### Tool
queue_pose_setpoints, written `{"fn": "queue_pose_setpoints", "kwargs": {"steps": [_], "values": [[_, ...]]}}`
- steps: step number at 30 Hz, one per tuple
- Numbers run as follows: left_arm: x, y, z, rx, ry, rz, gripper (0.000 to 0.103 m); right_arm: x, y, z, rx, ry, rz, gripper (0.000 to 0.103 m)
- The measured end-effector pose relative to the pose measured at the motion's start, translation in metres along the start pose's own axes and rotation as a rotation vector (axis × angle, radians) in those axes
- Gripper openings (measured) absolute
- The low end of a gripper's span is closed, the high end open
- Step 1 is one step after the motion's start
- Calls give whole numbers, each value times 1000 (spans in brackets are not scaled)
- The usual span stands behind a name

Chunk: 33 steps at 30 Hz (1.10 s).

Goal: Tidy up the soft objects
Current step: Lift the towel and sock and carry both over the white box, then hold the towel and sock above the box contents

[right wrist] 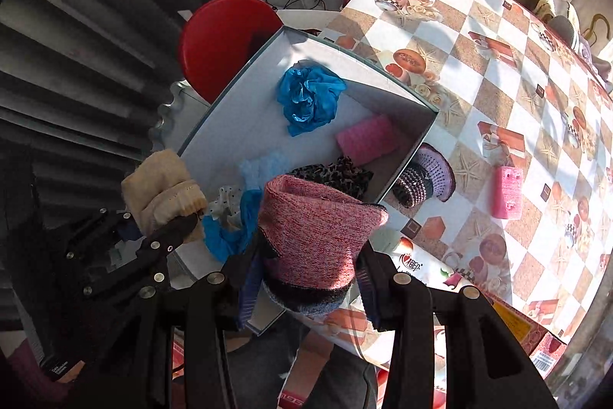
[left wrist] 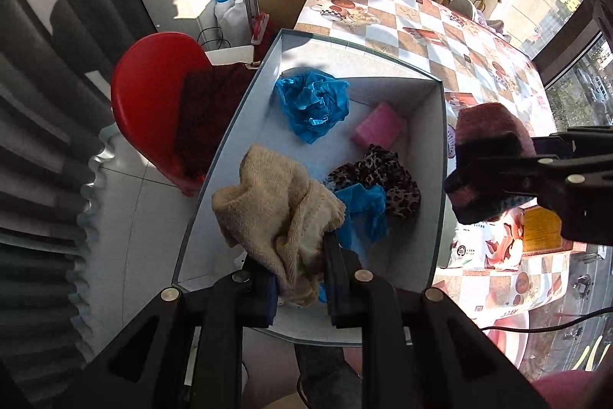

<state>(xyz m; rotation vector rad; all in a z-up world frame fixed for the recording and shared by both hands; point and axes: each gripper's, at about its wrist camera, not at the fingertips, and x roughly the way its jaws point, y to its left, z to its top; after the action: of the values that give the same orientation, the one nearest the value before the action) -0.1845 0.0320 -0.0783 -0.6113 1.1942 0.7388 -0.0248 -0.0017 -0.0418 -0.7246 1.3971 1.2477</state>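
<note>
Left wrist view is showing the left gripper [left wrist: 297,278] clenching a beige terry towel [left wrist: 276,206], looped and fuzzy, hanging over the near end of a shallow white cardboard box [left wrist: 245,110] with a thin grey-blue rim. Lying inside the box: a crumpled blue crinkly film piece [left wrist: 312,104] toward the far end, a pink ribbed sponge block [left wrist: 379,129] against the right wall, a leopard-print fabric bunch [left wrist: 377,179], and a second blue film scrap [left wrist: 362,213] touching the towel. Right wrist view is showing the right gripper [right wrist: 310,278] grasping a pink marled knit hat [right wrist: 318,229] with a dark ribbed band, hovering over the box's near right corner. Sitting just outside the right wall is a lilac-and-black crocheted hat [right wrist: 425,175]; farther right, a pink perforated sponge [right wrist: 507,192] is resting on the tablecloth [right wrist: 479,71], a glossy check of white, tan and brick squares printed with cups and starfish. A red plastic chair [left wrist: 149,94] is standing beside the box. Printed packaging near the table edge is carrying writing too small to read.
</note>
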Motion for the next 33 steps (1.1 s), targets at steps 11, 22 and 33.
{"fn": "queue_pose_setpoints", "kwargs": {"steps": [11,22,33], "values": [[3,2,3,-9,6,14,21,1,2,4,5,3,7,46],[2,0,4,0,6,13,21,2,3,2,8,7,12,46],[2,1,4,0,7,14,21,5,2,1,11,13,13,46]]}}
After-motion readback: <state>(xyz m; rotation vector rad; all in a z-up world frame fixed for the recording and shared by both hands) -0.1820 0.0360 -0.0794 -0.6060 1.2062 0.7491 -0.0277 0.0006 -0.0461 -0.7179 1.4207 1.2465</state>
